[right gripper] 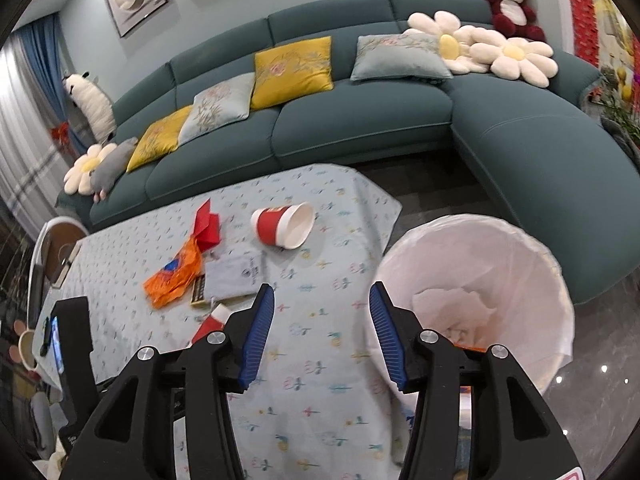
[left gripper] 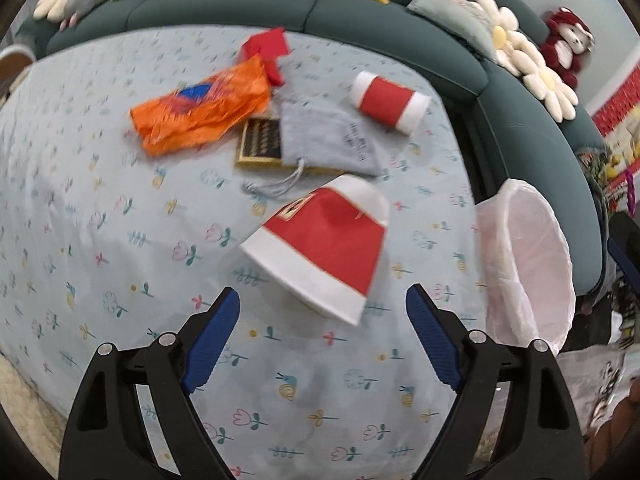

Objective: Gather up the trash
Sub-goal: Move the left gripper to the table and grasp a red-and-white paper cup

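- Two red-and-white paper cups are lying on their sides on the flowered tablecloth [left gripper: 100, 248]; I am lining up on the near cup [left gripper: 320, 248], which is sitting just ahead of the left gripper [left gripper: 322, 312], between its blue pads but not yet touching either.
- Both tongs are standing wide apart and empty: the left around the near cup's wide rim end, the right gripper [right gripper: 322, 308] hovering over bare cloth near the table's right edge.
- To do this well, I am judging that the pads should close across the cup's red middle rather than the flared rim, and gently, since thin paper will likely crush or squirt out.
- The far cup [left gripper: 390, 102] is lying further back, with its open mouth showing in the right wrist view; the orange wrapper [left gripper: 200, 116], the red paper scrap [left gripper: 266, 50] and a grey drawstring pouch [left gripper: 328, 136] over a dark box [left gripper: 260, 142] are clustered beside it.
- The white-lined trash bin [right gripper: 472, 300] is standing off the table's right edge, just beside it, mouth open, with crumpled paper already inside.
- Room to carry is looking good: the cloth between the near cup and the bin is bare, though the cloth's overhang and the bin's rim are the edges I am watching.
- The teal sofa [right gripper: 360, 120] is curving round behind and to the right, well apart from the path.
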Available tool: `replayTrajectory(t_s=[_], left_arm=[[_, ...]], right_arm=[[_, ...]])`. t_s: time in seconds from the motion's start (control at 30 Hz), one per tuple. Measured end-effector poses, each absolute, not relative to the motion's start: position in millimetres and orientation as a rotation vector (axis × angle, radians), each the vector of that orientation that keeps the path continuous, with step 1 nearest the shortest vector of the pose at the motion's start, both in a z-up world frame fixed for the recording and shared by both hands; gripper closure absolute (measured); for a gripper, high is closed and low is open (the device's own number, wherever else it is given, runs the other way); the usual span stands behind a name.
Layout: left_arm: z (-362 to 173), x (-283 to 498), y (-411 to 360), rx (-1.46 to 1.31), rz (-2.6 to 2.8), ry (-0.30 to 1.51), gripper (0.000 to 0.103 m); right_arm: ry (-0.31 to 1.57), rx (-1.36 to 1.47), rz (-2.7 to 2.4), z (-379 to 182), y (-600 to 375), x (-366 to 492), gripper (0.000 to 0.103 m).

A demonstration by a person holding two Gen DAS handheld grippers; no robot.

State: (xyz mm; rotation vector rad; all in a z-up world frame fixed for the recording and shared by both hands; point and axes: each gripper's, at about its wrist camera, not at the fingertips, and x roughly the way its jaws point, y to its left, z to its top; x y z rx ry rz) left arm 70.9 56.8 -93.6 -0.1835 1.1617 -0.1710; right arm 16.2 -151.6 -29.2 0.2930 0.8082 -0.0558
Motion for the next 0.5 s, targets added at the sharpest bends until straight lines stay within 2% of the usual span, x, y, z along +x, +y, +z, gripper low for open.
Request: replayTrajectory(t_s=[0.2, 0.4, 0.5], left_arm=[[-115.8, 81.6, 66.7, -0.270, -0.171, 1.223, 0.024], [-127.9, 92.1, 65.3, -0.321, -0.208, 1.262, 0.049], [-130.7, 95.9, 61.3, -0.315, -0.234, 1.275, 0.078]], right_arm=[[0.850, 0.280, -0.036, -42.6, -135.4, 28.6, 0.054], [0.879, 0.271, -0.030, -51.8, -128.7, 39.0, 0.054], [0.892, 0.267, -0.027, -57.0, -126.7, 43.2, 0.054]])
